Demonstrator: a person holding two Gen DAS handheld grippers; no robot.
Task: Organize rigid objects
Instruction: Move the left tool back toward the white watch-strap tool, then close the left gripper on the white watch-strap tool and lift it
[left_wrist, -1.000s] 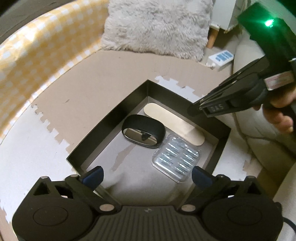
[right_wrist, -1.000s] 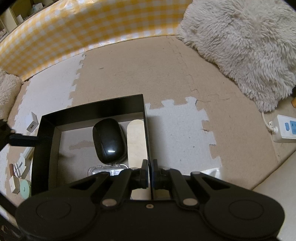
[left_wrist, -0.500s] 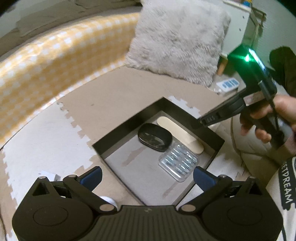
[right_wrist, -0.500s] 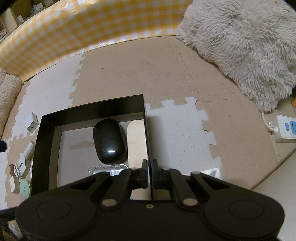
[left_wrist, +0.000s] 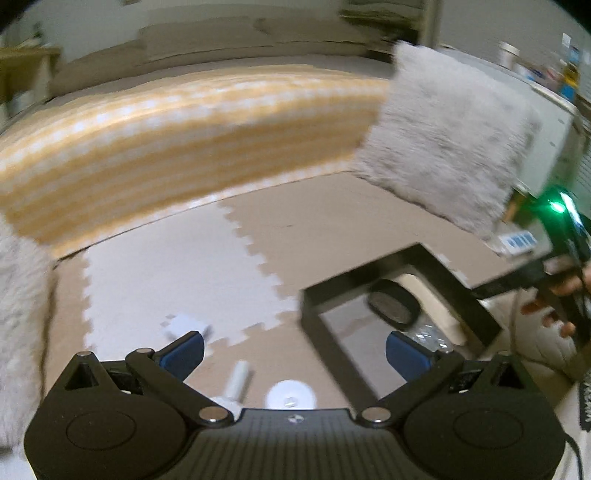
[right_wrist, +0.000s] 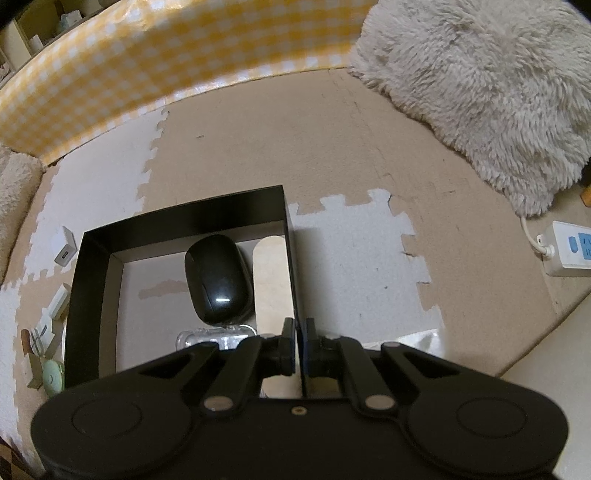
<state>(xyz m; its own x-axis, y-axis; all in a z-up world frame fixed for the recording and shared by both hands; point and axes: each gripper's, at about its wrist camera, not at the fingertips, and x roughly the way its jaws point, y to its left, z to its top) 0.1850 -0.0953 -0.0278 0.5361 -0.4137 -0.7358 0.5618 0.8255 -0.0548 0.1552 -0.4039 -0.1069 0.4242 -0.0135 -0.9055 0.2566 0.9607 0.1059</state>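
A: Left wrist view first — what borders the floor?

B: The yellow checked barrier (left_wrist: 184, 147) runs along the far edge of the foam mat (left_wrist: 177, 266), with the shaggy cushion (left_wrist: 447, 147) at its right end. The left gripper (left_wrist: 295, 350) has its jaws wide apart with nothing between them. Under it lie a white block (left_wrist: 184, 326), a white stick (left_wrist: 238, 380) and a white disc (left_wrist: 291, 397). Most of the mat between them and the barrier is bare.

A: And the black tray (left_wrist: 369, 284)?

B: At the right, holding the black mouse (left_wrist: 393, 306), with the right gripper (left_wrist: 487, 291) at its far right wall. A second ago the tray filled the middle of this view; now it sits off to the right, and the picture is blurred.

A: Right wrist view?

B: The right gripper (right_wrist: 299, 343) is clamped tight on the tray's (right_wrist: 92, 295) right wall. Inside, the mouse (right_wrist: 218, 277) lies beside a pale flat strip (right_wrist: 271, 280) against that wall, a clear blister pack (right_wrist: 218, 338) at the near edge. Open mat right of the tray — up to the power strip (right_wrist: 569, 251). This view matches the earlier one.
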